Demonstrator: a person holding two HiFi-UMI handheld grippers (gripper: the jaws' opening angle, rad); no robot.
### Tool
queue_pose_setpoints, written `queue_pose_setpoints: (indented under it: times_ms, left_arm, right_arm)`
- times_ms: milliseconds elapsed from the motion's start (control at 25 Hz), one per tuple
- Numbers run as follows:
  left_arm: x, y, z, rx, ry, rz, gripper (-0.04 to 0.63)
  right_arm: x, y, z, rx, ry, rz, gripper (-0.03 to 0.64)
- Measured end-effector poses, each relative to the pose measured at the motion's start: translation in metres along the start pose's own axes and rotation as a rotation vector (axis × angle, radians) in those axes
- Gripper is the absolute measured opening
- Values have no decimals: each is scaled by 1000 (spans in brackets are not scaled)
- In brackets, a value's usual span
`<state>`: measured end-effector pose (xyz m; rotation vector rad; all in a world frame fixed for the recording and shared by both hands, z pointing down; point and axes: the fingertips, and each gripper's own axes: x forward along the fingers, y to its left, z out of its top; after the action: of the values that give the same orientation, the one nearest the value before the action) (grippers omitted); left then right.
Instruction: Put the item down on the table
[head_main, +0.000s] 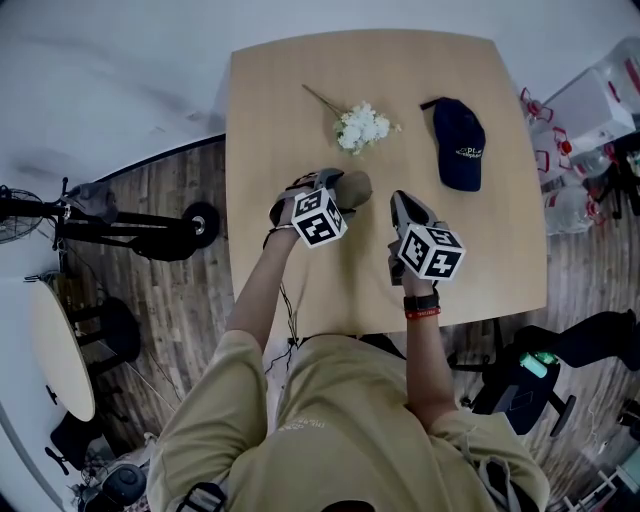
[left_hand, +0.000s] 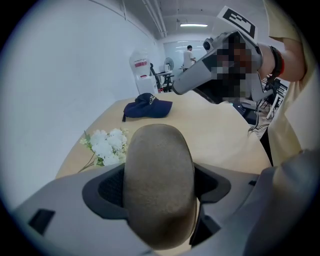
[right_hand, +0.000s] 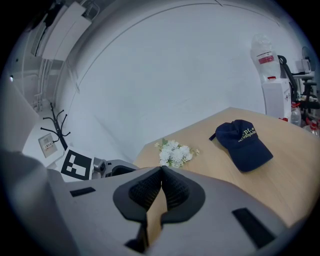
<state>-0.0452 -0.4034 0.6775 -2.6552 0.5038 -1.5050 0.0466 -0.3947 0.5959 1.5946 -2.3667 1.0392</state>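
A brown, oval, stone-like item (left_hand: 159, 185) sits clamped between the pads of my left gripper (left_hand: 160, 187). In the head view that item (head_main: 356, 188) shows at the gripper's tip (head_main: 340, 192), over the middle of the wooden table (head_main: 290, 120); whether it touches the top I cannot tell. My right gripper (right_hand: 161, 186) is shut, pads together with nothing between them. It hovers just right of the left one (head_main: 400, 208) in the head view, pointing away from me.
A bunch of white flowers (head_main: 362, 127) lies beyond the grippers, and a navy cap (head_main: 459, 143) lies at the table's far right. Clear plastic bins (head_main: 590, 110) stand off the right edge. A fan on a stand (head_main: 60, 215) is on the floor at left.
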Motion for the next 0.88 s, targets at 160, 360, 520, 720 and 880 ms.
queue_pose_setpoints:
  times_ms: [160, 360, 520, 720, 880]
  left_arm:
    - [16, -1, -6, 29, 28, -22, 382]
    - [33, -2, -13, 33, 42, -37, 382]
    - [46, -5, -24, 46, 70, -68, 382]
    - [60, -8, -34, 63, 97, -92, 382]
    - [68, -9, -39, 73, 111, -103, 382]
  right_arm:
    - [3, -4, -1, 8, 3, -2, 15]
    - [7, -14, -6, 26, 12, -13, 15]
    - [11, -19, -9, 38, 20, -24, 15]
    - [16, -26, -16, 48, 36, -33, 15]
    - [17, -28, -19, 51, 41, -36, 15]
